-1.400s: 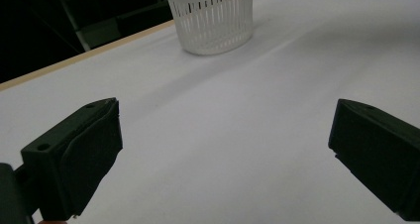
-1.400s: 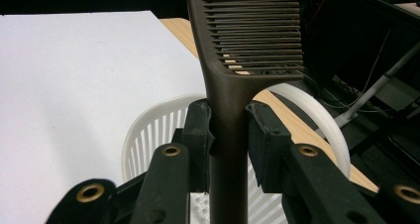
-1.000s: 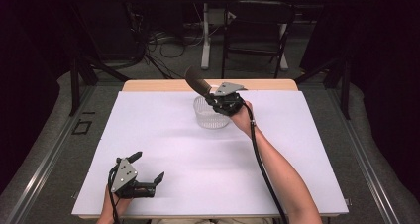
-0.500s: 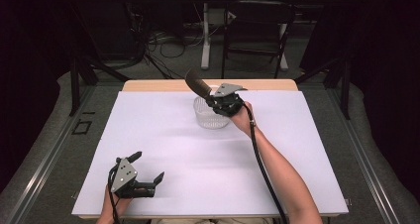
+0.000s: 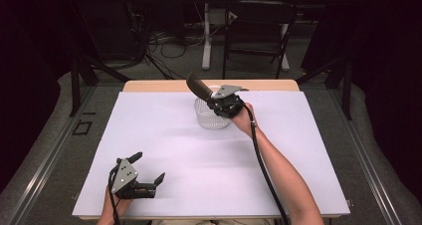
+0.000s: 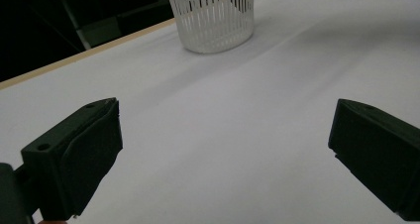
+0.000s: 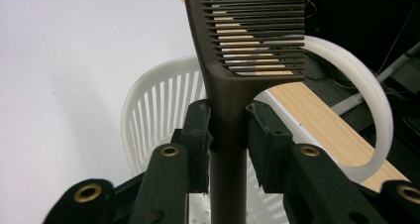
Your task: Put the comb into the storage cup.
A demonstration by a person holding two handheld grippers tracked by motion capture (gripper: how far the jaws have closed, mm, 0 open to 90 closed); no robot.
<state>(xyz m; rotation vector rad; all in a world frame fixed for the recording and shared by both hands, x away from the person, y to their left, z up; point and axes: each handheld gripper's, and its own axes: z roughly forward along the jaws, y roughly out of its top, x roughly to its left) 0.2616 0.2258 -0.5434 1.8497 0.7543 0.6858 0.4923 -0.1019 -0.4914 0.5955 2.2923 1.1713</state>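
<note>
A dark brown comb [image 5: 198,87] [image 7: 247,40] juts up and to the left from my right gripper [image 5: 215,103] [image 7: 229,130], whose pads are shut on its handle. The gripper hovers over a white slatted basket [image 5: 212,119] [image 7: 158,110] at the back middle of the white-covered table [image 5: 209,155]. My left gripper [image 5: 148,169] [image 6: 223,149] rests near the table's front left edge, its jaws wide apart with nothing between them. From there the basket [image 6: 214,16] stands far ahead.
The table's wooden back edge [image 5: 149,85] shows beyond the white cover. Behind the table stand dark desk frames and a chair [image 5: 259,31], with cables on the floor. The right forearm [image 5: 278,170] crosses the table's right half.
</note>
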